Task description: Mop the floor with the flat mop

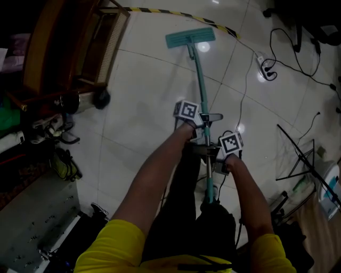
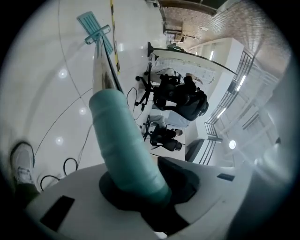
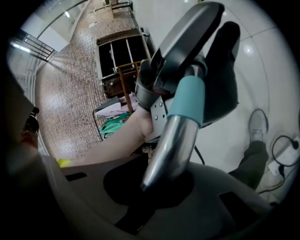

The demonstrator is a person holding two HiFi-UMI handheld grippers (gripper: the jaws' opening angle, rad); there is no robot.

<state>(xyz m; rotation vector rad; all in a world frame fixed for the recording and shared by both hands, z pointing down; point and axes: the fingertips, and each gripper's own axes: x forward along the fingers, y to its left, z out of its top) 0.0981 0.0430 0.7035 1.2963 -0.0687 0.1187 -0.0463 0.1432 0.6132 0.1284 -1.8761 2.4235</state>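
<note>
I grip the flat mop (image 1: 200, 80) two-handed for leverage. The left hand-held gripper (image 1: 198, 126) clamps the teal sleeve (image 2: 126, 145), and the right hand-held gripper (image 1: 214, 153) clamps the chrome shaft (image 3: 171, 150) nearer me. The mop head (image 1: 190, 37) lies flat on the tiled floor (image 1: 144, 90), well ahead, placed for a stroke.

Teal flat mop (image 1: 190, 37) with teal-and-silver pole (image 1: 200, 80) at 12 o'clock on glossy white tiled floor (image 1: 149, 80), yellow-black striped tape (image 1: 176, 14) at 12, yellow shirt (image 1: 114, 245) at 6.
</note>
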